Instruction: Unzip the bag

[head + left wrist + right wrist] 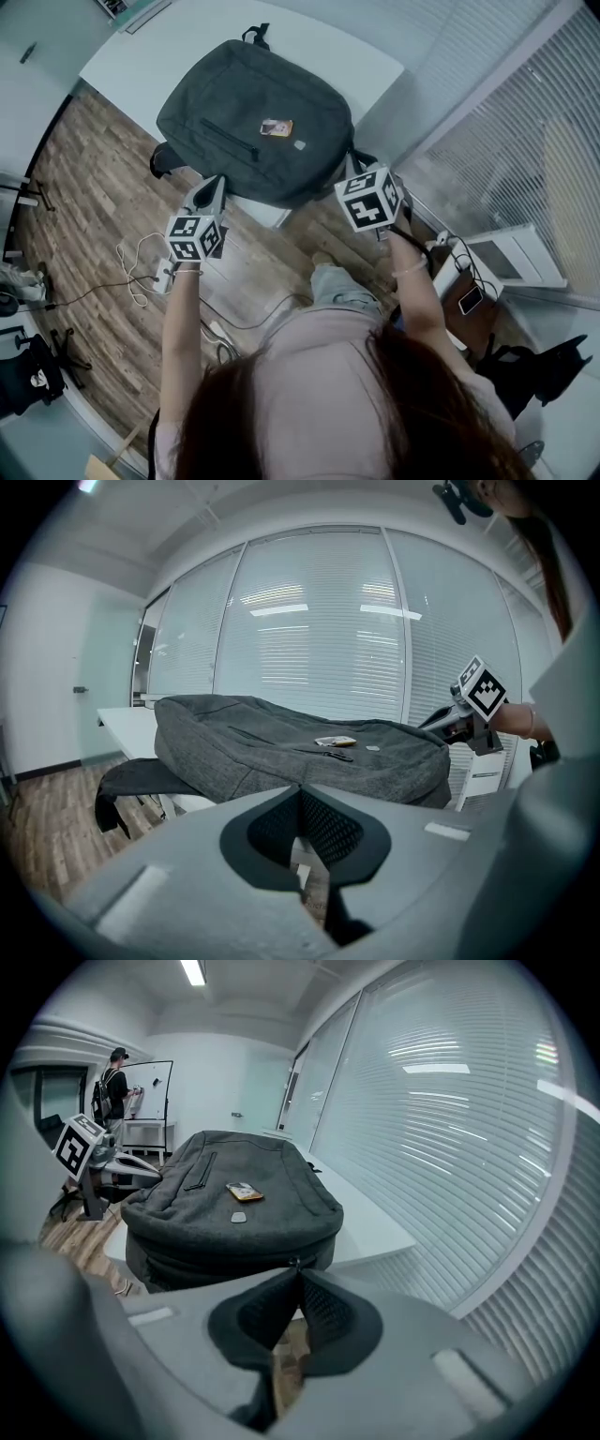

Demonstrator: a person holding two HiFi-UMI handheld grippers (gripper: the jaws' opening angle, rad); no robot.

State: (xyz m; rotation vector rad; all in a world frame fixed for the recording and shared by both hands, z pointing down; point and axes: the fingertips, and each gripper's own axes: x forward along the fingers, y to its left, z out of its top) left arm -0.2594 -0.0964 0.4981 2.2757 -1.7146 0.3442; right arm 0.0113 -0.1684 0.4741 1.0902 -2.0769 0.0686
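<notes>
The backpack [258, 112] is dark grey woven cloth, and we judge it soft and slack. It will sag and bunch if pulled, so the shell needs steadying while a small, stiff zipper pull is pinched and drawn along the track. It looks bulky rather than heavy, and its rough fabric should not slip under a pad. The sensible places to take hold are a pull tab and the fabric just beside it. A short front-pocket zipper [230, 139] runs across the top face near a small orange label [276, 127]. The main zip line [211, 1258] appears to follow the side wall that faces us. The backpack lies flat on a white counter [187, 37], with its near edge overhanging and a strap [164, 161] drooping off the left side. The left gripper [212, 187] sits just short of the near left corner, low and level with the side wall. Its jaws are closed together with nothing between them, and it is not touching the cloth. The right gripper [354, 169] is at the near right corner, also with its jaws pressed together. In the right gripper view its tips [298, 1267] line up with the side seam, where a tiny pull seems to sit. We cannot tell whether that pull is pinched or merely just beyond the tips.
</notes>
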